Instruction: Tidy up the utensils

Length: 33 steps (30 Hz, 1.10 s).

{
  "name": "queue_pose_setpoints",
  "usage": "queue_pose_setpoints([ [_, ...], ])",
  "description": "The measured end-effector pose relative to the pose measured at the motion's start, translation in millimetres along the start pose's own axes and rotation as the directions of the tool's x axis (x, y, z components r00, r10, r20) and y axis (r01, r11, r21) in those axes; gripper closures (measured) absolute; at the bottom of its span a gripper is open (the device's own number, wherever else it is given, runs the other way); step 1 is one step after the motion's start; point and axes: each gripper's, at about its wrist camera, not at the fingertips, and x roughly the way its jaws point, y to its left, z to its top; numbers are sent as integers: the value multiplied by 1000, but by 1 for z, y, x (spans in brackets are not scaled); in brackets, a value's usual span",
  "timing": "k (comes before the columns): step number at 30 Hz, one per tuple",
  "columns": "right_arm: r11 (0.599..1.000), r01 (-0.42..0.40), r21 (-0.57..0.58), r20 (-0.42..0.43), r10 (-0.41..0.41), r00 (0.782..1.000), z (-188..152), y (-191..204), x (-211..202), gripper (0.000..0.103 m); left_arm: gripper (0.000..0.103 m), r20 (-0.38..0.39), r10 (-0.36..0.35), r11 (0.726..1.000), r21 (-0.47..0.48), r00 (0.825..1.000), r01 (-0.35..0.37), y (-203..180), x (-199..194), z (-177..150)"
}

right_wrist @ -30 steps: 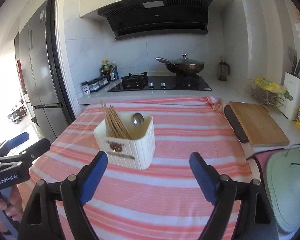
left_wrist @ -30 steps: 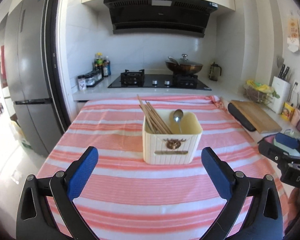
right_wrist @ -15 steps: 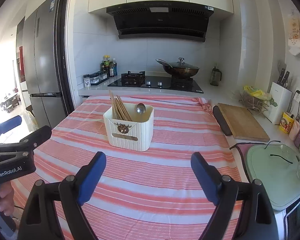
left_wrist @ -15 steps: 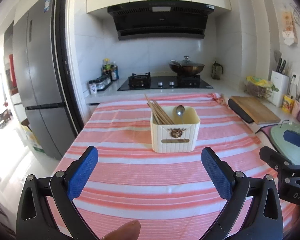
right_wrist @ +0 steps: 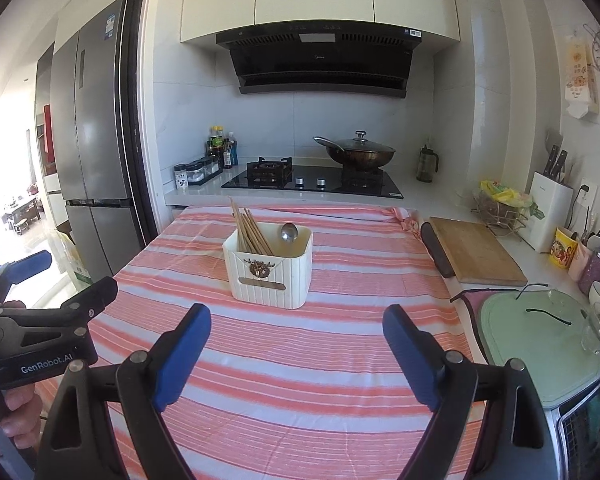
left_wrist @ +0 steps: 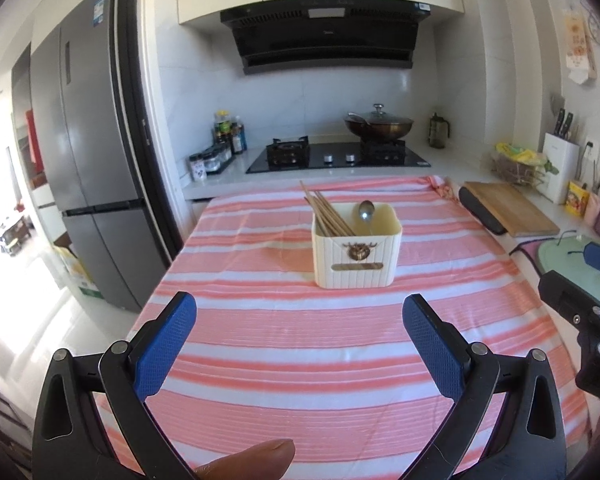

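Observation:
A cream ribbed utensil holder (left_wrist: 356, 254) (right_wrist: 269, 268) stands upright on the pink striped tablecloth (left_wrist: 300, 344) (right_wrist: 300, 360). In its left half lean several wooden chopsticks (left_wrist: 326, 214) (right_wrist: 250, 230); a metal spoon (left_wrist: 366, 212) (right_wrist: 289, 233) stands in its right half. My left gripper (left_wrist: 300, 338) is open and empty, well short of the holder. The right gripper (right_wrist: 296, 350) is likewise open and empty, hanging over the cloth near the holder's front. Each gripper shows at the edge of the other's view.
Behind the table is a gas hob (right_wrist: 312, 180) with a lidded wok (right_wrist: 356, 154) and spice jars (right_wrist: 198, 172). A wooden cutting board (right_wrist: 474, 250) and a green board (right_wrist: 540, 336) lie at the right. A fridge (left_wrist: 88, 160) stands left. A fingertip (left_wrist: 248, 462) shows at the bottom.
Both grippers have drawn back and risen, so the holder looks smaller and farther away. Both stayed open and empty. More of the counter at the right has come into view.

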Motion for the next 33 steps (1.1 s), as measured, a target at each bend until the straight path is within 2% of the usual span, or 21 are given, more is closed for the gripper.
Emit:
queue_pose_setpoints([
  [14,999,-31,-8,39,31,999,8,7,-24,13,0,51,12,1000,-21,999,-11,11,-25,7],
  [24,999,-51,-17,85,52,995,12,14,-42,13,0,55,33,999,-26,998,-32,16,-29,8],
  [33,997,-66,-32,77,68,995,8,18,-42,13,0,47,27,999,-35,999,-25,19,-27,7],
])
